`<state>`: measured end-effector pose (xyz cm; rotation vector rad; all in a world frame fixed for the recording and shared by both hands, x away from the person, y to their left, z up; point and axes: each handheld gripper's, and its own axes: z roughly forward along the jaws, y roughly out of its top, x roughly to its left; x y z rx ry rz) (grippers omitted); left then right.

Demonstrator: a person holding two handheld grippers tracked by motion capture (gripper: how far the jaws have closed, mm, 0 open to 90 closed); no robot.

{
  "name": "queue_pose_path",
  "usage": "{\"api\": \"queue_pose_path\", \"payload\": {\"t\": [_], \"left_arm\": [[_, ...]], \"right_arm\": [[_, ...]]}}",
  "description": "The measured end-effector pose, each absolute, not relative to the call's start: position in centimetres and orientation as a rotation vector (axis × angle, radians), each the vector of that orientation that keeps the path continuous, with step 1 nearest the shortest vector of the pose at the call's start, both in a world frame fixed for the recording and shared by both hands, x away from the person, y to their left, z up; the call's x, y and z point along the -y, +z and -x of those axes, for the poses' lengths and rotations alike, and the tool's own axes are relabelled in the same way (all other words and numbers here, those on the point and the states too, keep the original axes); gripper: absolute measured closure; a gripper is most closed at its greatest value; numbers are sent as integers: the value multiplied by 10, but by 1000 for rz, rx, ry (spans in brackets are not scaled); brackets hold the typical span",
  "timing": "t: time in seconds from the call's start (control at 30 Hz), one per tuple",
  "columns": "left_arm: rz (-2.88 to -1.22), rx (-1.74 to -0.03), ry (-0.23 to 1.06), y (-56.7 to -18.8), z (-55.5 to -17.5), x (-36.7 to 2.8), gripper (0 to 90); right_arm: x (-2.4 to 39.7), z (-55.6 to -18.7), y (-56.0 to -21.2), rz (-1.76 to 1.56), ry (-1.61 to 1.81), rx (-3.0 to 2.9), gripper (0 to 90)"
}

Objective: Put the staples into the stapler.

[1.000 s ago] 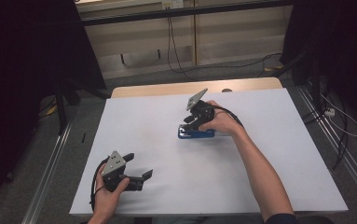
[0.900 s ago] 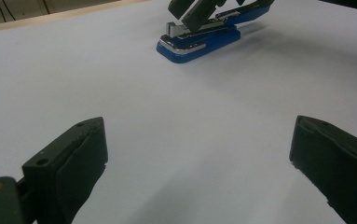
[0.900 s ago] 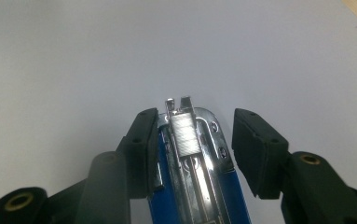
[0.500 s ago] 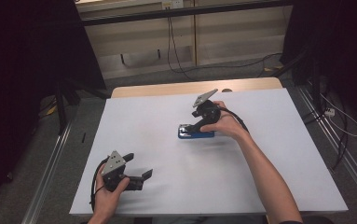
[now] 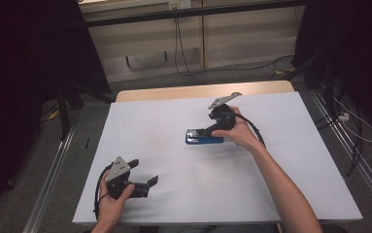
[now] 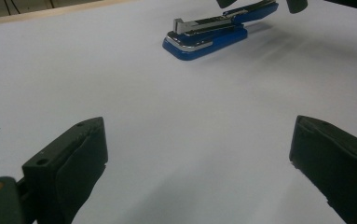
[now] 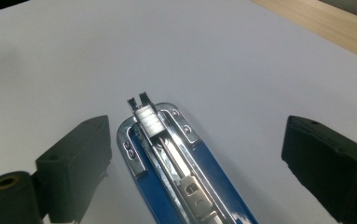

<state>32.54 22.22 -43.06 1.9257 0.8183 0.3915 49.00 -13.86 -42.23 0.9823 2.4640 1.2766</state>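
Item: blue stapler (image 5: 204, 138). It lies flat on the white table cover (image 5: 183, 204), a little right of centre and toward the far half of the table. Blue base, chrome-edged front plate, metal staple channel exposed on top; in the right gripper view the stapler (image 7: 176, 163) runs from the lower edge up to mid-frame, its chrome nose pointing away from the camera, a short block of staples at the front of the channel. In the left gripper view the stapler (image 6: 213, 32) sits far off near the top edge, its upper arm tilted slightly up from the base.

Right gripper (image 5: 208, 132): held in the person's right hand (image 5: 239, 133), directly over the stapler, tilted down toward it. Jaws spread wide, one on each side of the stapler's body, neither pad touching it; released, grasping nothing. Grey three-cornered plate on top, black cable trailing along the forearm.

Left gripper (image 5: 142, 174): held in the left hand (image 5: 113, 194) near the front left corner of the cover, well apart from the stapler. Jaws spread wide over bare white surface; released, nothing between them.

Support: white cover over a wooden table (image 5: 203, 91), with a strip of wood visible at the far edge. Beyond: grey floor with loose cables (image 5: 183, 58) and a pale wall panel.
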Motion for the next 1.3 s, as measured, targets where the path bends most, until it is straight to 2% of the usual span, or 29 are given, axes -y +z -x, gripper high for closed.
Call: {"api": "queue_pose_path", "payload": {"t": [0.53, 1.3], "left_arm": [[-1916, -838, 397, -431, -329, -225, 42], [-1903, -849, 417, -428, -329, -225, 41]], "right_arm": [[166, -475, -414, -1144, 1400, -2214, 45], [191, -431, -422, -1156, 1300, -2045, 38]]}}
